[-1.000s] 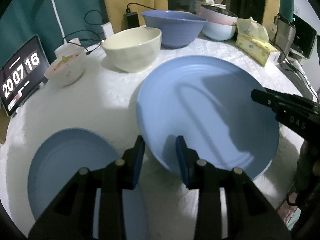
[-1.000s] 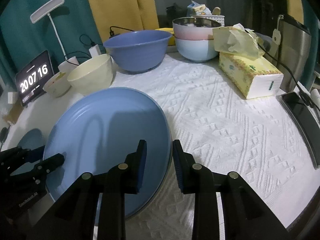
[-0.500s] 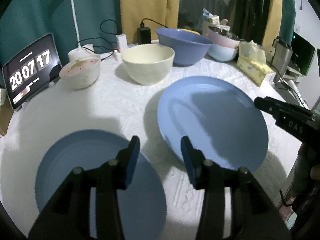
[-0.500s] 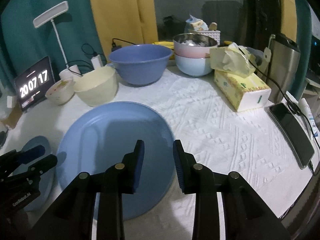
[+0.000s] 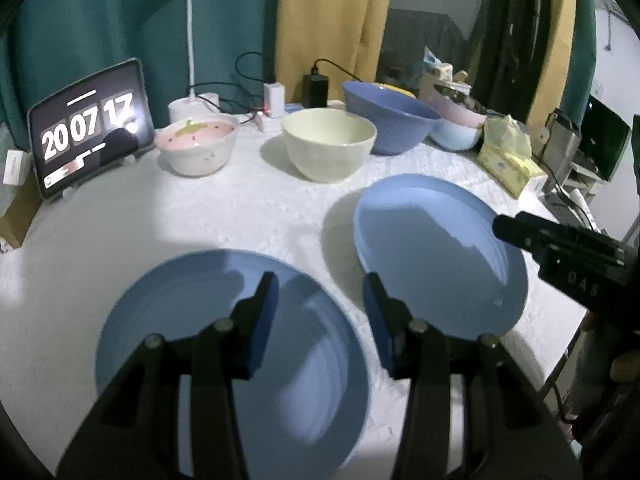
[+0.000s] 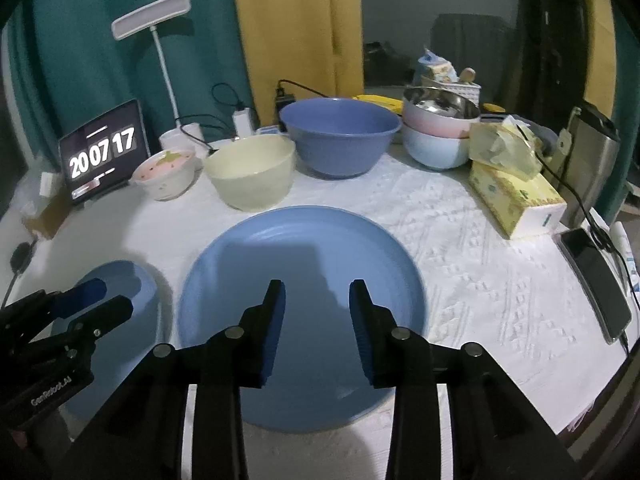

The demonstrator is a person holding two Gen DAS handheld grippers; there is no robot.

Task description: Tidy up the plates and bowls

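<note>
Now your left gripper (image 5: 320, 292) is hovering with nothing between its moderately parted jaws over the smaller round blue plate (image 5: 224, 344) at lower left, while your right gripper (image 6: 316, 300) is widening, empty, above the larger round blue plate (image 6: 304, 272) at centre (both plates are lying flat on the white textured tablecloth (image 6: 460, 248)).

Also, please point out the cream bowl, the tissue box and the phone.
cream bowl (image 6: 251, 172): right wrist view, outer front wall.
tissue box (image 6: 516, 196): right wrist view, yellow side.
phone (image 6: 596, 284): right wrist view, dark screen.
</note>
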